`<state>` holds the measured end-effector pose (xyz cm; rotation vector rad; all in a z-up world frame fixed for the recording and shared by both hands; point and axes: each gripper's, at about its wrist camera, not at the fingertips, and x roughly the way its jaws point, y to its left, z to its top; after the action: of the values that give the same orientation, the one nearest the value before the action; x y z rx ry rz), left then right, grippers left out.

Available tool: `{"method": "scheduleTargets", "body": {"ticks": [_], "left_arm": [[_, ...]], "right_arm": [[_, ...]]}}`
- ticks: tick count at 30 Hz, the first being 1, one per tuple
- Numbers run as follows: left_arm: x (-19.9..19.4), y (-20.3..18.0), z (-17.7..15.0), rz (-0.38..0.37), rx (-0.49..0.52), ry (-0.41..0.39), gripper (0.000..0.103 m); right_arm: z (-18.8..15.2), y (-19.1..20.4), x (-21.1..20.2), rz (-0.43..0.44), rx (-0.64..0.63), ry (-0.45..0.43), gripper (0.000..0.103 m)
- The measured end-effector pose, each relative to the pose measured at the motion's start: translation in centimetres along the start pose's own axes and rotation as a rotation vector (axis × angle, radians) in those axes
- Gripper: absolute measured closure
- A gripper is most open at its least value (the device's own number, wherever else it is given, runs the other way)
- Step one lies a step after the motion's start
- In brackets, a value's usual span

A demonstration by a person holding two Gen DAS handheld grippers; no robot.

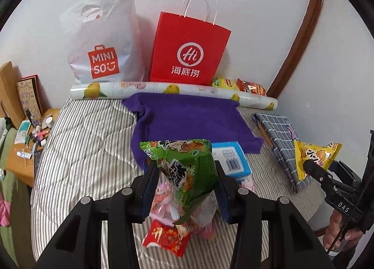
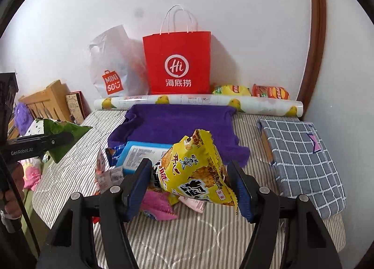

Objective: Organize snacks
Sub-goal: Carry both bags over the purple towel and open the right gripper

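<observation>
A: Left gripper (image 1: 184, 173) is clamped on the green packet (image 1: 187, 168), pads pressing in from both sides. The packet stands up between the fingers, its crimped top poking out past the tips.

B: And it's off the bed (image 1: 81, 152). Under it you can see the loose pile: a red packet (image 1: 163, 238) and pink wrappers (image 1: 161, 201), lying on the striped cover.

A: Over to the right gripper (image 2: 189, 175). It's closed on the yellow packet (image 2: 198, 170), which sits tilted between the blue pads, top corner leaning up and left.

B: Same story, held above the heap. The blue box (image 2: 142, 154) lies just behind it on the edge of the purple cloth (image 2: 182, 124), and a pink wrapper (image 2: 159, 206) sits under the left finger.

A: From the left camera the yellow packet shows far right, pinched at the tips of the other tool, above the checked cloth (image 1: 280, 135).

B: Well behind both packets, the red bag (image 2: 177, 63) stands against the wall, the white bag (image 2: 112, 70) beside it, the printed roll (image 2: 198, 103) lying in front.
</observation>
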<state>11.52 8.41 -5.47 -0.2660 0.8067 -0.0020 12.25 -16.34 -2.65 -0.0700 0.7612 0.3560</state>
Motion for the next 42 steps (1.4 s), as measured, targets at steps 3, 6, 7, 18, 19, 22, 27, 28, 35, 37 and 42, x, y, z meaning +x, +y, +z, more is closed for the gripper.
{"method": "scheduleTargets", "body": {"ticks": [3,6,7,18,19,22,27,28,35,37,42], "left_arm": [[0.5,-0.1,1.1,-0.002,0.003,-0.004,0.060],[1.2,-0.2,2.4,-0.004,0.009,-0.003,0.060],[1.5,-0.2,2.8,-0.008,0.010,-0.001,0.060],[5.8,-0.4,7.7,-0.024,0.034,0.021,0.060],[6.3,-0.4,8.1,-0.022,0.038,0.023,0.060],[7.5,-0.2,9.0,-0.019,0.044,0.027,0.060],[9.6,0.3,10.1,-0.022,0.043,0.045,0.060],[10.1,0.3,10.3,-0.022,0.044,0.051,0.060],[12.3,0.8,11.5,-0.016,0.054,0.062,0.060],[12.9,0.9,11.9,-0.014,0.060,0.066,0.060],[14.3,0.9,12.8,-0.009,0.074,0.073,0.060]], "right_arm": [[0.7,-0.5,0.7,-0.001,0.024,-0.006,0.037],[1.6,-1.0,1.8,0.003,0.052,-0.006,0.037],[1.8,-1.1,2.0,0.003,0.058,-0.008,0.037],[5.8,-1.4,6.5,-0.013,0.065,-0.021,0.037],[6.0,-1.4,6.8,-0.012,0.068,-0.021,0.037],[6.7,-1.5,8.4,-0.012,0.074,-0.013,0.037],[7.9,-1.6,10.9,-0.018,0.071,-0.003,0.037],[8.1,-1.5,11.4,-0.017,0.070,-0.001,0.037],[9.2,-1.4,14.3,-0.010,0.060,0.010,0.037],[9.5,-1.3,15.1,-0.009,0.057,0.013,0.037],[10.1,-1.5,16.8,-0.008,0.058,0.019,0.037]]}}
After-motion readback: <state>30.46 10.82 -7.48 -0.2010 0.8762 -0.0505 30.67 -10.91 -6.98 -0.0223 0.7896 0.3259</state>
